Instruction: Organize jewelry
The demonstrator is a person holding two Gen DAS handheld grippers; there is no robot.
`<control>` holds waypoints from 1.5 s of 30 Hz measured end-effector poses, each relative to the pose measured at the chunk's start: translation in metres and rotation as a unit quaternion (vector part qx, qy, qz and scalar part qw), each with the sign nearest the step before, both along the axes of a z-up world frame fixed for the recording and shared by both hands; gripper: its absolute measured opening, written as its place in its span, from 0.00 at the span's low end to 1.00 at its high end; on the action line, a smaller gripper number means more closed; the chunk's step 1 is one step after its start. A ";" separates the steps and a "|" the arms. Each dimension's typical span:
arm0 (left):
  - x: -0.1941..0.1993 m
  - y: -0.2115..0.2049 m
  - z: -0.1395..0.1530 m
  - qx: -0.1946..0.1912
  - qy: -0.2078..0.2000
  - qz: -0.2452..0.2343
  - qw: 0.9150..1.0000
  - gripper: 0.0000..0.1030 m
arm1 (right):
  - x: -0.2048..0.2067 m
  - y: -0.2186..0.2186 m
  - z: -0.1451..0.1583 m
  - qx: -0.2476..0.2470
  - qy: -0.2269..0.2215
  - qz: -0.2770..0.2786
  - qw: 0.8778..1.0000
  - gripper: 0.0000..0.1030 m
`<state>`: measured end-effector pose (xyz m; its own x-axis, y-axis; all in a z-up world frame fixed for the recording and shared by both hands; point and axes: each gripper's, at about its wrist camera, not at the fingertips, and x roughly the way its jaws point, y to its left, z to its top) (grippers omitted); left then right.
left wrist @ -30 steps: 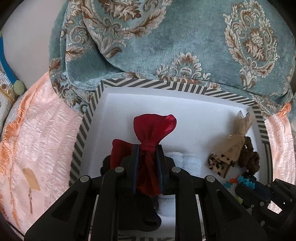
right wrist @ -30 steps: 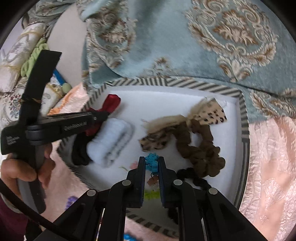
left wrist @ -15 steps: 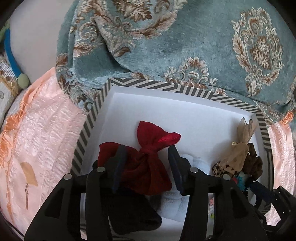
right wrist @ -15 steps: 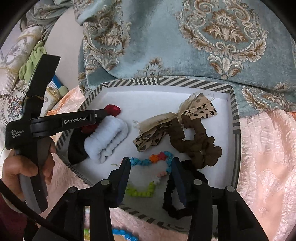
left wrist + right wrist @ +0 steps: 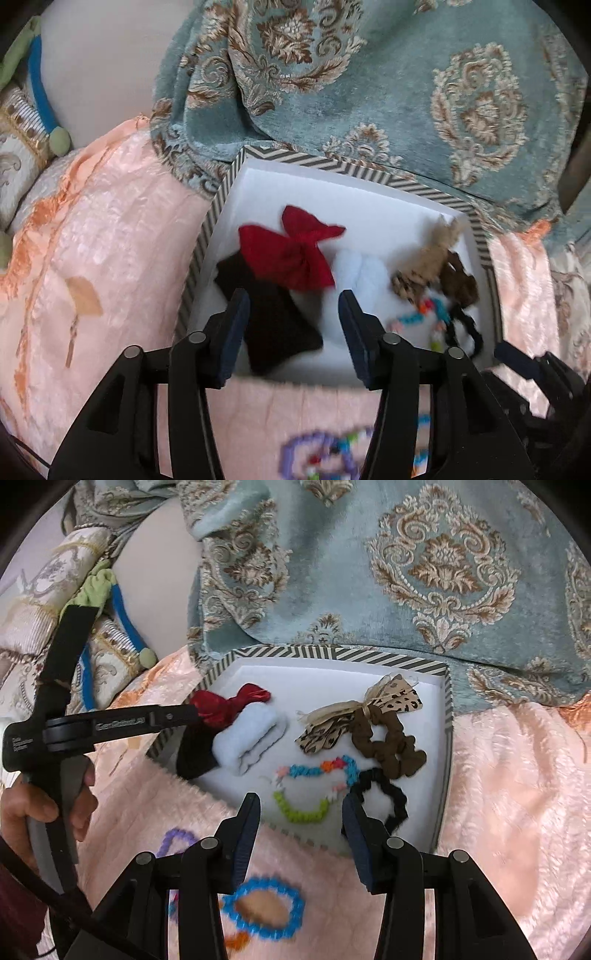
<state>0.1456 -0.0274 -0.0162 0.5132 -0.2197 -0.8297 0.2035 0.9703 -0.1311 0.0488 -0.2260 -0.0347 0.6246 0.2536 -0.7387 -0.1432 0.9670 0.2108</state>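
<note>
A striped-rimmed white box (image 5: 332, 651) lies on a pink blanket. In it lie a red bow (image 5: 291, 254), a black cloth piece (image 5: 273, 325), a white fluffy scrunchie (image 5: 251, 738), a leopard bow (image 5: 354, 712), a brown scrunchie (image 5: 391, 746), a black scrunchie (image 5: 388, 794) and a multicoloured bead bracelet (image 5: 317, 771). My left gripper (image 5: 293, 295) hangs above the box's near left corner, its jaws opening, with nothing gripped. My right gripper (image 5: 301, 799) stands open over the near rim, above the bracelet and apart from it.
Loose bead bracelets lie on the pink blanket (image 5: 498, 794) in front of the box: a blue one (image 5: 266, 908) and a purple one (image 5: 177, 838). A teal patterned cloth (image 5: 406, 572) rises behind the box. A hand (image 5: 44, 805) holds the left gripper's handle.
The left gripper opened, let go of the red bow and drew back and up. The right gripper opened, left the bead bracelet in the box and also drew back.
</note>
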 end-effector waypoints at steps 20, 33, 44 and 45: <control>-0.125 0.045 -0.008 -0.005 0.026 -0.001 1.000 0.53 | -0.082 0.007 -0.011 -0.004 0.025 0.001 1.000 0.43; -0.151 0.051 -0.008 0.006 0.016 0.009 1.000 0.53 | -0.099 0.014 -0.008 0.003 0.024 0.002 1.000 0.43; -0.141 0.055 -0.018 0.014 0.025 0.020 0.999 0.53 | -0.061 0.024 -0.045 -0.021 0.048 0.010 0.999 0.43; -0.139 0.055 -0.019 0.014 0.026 0.020 0.999 0.53 | -0.058 0.025 -0.048 -0.025 0.050 0.011 0.998 0.41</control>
